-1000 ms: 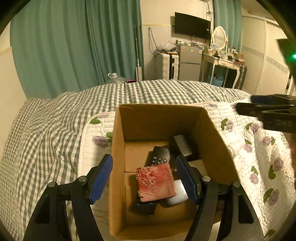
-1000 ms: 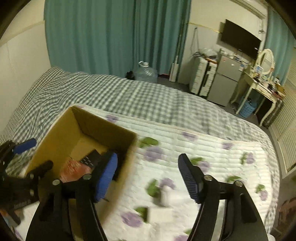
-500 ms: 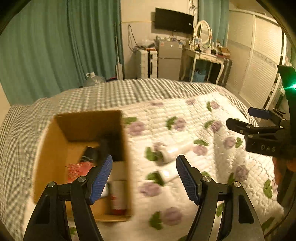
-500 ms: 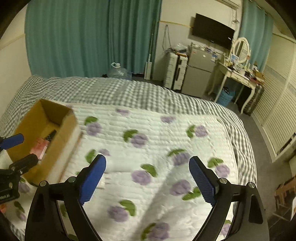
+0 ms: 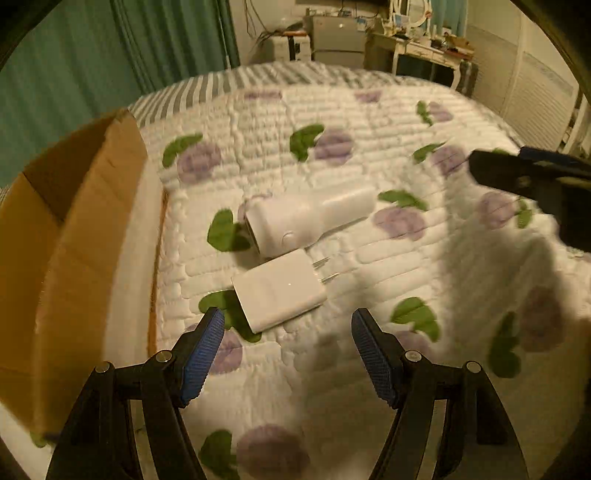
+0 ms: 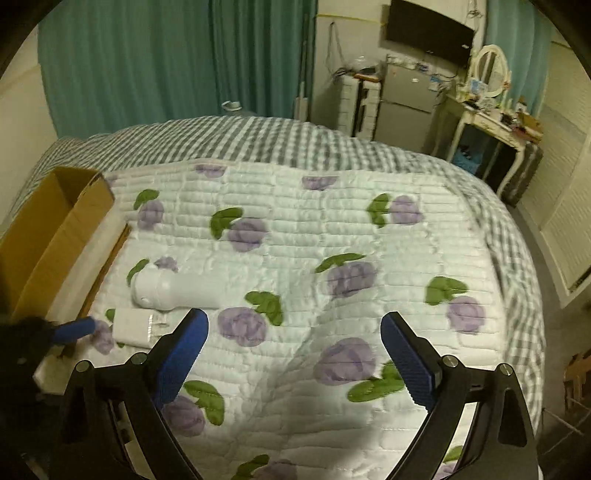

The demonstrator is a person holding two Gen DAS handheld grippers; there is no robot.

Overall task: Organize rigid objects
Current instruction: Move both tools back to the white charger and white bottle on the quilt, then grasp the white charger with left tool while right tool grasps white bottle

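Swinging away from the cardboard box (image 5: 74, 236), the left tool (image 5: 286, 345) now hangs open just short of the white charger (image 5: 279, 293) on the floral quilt (image 5: 369, 122), beside a white cylindrical device (image 5: 306, 218). Right tool (image 6: 293, 343) gapes open, empty, above quilt.

Bed (image 6: 258, 144) under grey-checked cover; white quilt (image 6: 314, 240) with purple flowers and green leaves on top. Teal curtains (image 6: 166, 55) behind. Wall-mounted TV (image 6: 428, 31) (screen dark) above small grey fridge (image 6: 404, 96). White vanity (image 6: 480, 122) with oval mirror (image 6: 489, 62), cluttered.
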